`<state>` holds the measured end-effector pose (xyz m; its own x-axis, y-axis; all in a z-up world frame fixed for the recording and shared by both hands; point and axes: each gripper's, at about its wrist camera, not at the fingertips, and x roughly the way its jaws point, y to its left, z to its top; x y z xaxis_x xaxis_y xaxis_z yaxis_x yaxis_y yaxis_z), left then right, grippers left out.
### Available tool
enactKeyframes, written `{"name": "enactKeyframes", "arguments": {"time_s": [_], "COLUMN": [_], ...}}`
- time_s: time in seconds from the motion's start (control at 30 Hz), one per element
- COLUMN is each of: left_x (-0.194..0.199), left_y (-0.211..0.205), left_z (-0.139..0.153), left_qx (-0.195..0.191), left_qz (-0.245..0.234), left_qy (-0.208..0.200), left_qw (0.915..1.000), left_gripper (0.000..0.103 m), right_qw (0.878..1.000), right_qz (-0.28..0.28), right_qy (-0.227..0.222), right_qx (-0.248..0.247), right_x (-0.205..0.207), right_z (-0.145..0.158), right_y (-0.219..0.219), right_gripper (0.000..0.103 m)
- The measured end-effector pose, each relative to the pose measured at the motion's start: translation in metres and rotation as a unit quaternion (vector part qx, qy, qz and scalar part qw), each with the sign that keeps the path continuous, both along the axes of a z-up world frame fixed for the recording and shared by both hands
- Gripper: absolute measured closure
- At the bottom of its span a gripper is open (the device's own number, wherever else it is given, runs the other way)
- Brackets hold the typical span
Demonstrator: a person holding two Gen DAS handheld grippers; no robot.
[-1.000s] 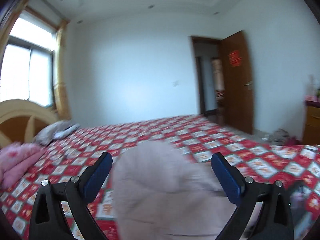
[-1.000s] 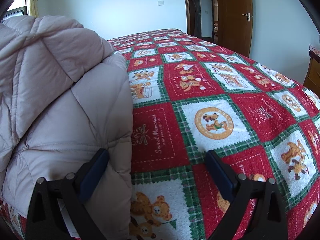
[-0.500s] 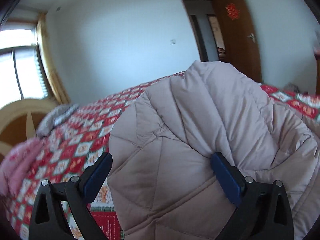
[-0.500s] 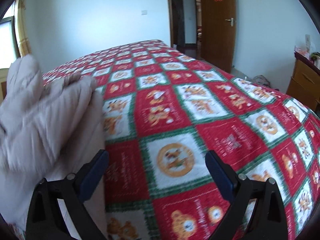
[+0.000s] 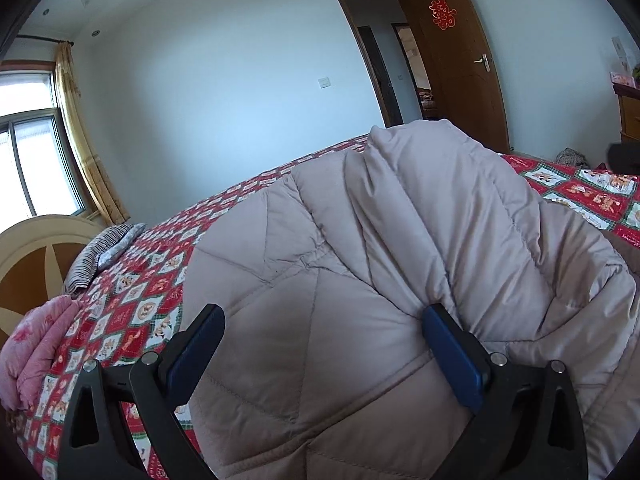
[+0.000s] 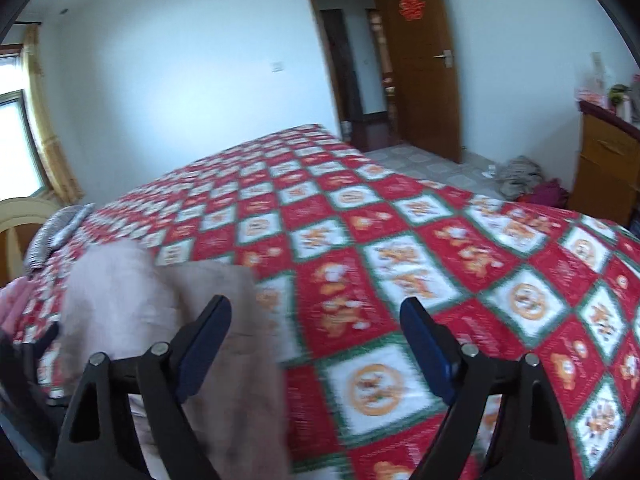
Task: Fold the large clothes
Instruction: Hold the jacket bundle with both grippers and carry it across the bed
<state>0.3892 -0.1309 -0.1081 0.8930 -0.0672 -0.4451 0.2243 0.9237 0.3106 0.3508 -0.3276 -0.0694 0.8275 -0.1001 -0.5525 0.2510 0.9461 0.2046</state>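
Left wrist view showed your left tool (image 5: 323, 334) with its blue pads spread wide and the quilted beige coat (image 5: 400, 280) bulging up between them. The right pad (image 5: 452, 354) sat in a crease of the fabric and the left pad (image 5: 196, 354) stood at the coat's edge; whether the pads actually pressed the cloth I could not tell, since they stood far apart and the padding simply filled the gap. The coat lay heaped on the bed (image 5: 136, 304), over its red, white and green checked cover, and it took up most of that view. Beyond it, near the headboard (image 5: 28, 256), lay a striped folded cloth (image 5: 100, 252) and a pink bundle (image 5: 36, 340). An open brown door (image 5: 456, 60) with a red paper cutting stood at the far wall.

Right wrist view was blurred. Your right tool (image 6: 316, 342) hung above the bed with its jaws wide and nothing gripped; they had just been closing a little, with only the bed cover (image 6: 400, 264) showing between them. The coat (image 6: 160, 320) lay to the left there, partly behind the left finger (image 6: 204, 340), apart from the right finger. A wooden cabinet (image 6: 604, 168) stood by the right wall, with a small pile of clothes on the floor (image 6: 520, 176) beside it.
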Motion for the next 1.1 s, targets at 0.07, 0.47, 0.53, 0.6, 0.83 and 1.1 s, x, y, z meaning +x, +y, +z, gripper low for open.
{"name": "enactKeyframes", "arguments": {"time_s": [0.07, 0.47, 0.53, 0.6, 0.83, 1.1], "left_x": [0.001, 0.011, 0.026, 0.031, 0.018, 0.057], "left_y": [-0.001, 0.077, 0.077, 0.066, 0.046, 0.066], "left_z": [0.0, 0.026, 0.019, 0.012, 0.024, -0.005], "left_qx": [-0.001, -0.132, -0.124, -0.105, -0.065, -0.13], "left_qz": [0.002, 0.115, 0.115, 0.1, 0.11, 0.119], "left_qy": [0.002, -0.001, 0.03, 0.043, -0.014, 0.095], "left_qw": [1.0, 0.9845, 0.9852, 0.9885, 0.9917, 0.9798], "left_gripper": [0.003, 0.003, 0.003, 0.003, 0.003, 0.001], "right_qw": [1.0, 0.992, 0.991, 0.99, 0.989, 0.99], "right_qz": [0.027, 0.034, 0.033, 0.042, 0.07, 0.083], "right_qy": [-0.001, 0.09, 0.084, 0.064, 0.088, 0.104], "right_qx": [-0.006, -0.081, -0.099, -0.118, -0.097, -0.051], "right_x": [0.011, 0.044, 0.041, 0.038, 0.073, 0.06], "right_z": [0.004, -0.035, -0.023, -0.004, -0.026, -0.068], "right_y": [0.021, 0.063, 0.069, 0.082, 0.087, 0.071], "right_gripper": [0.014, 0.02, 0.02, 0.02, 0.021, 0.021]}}
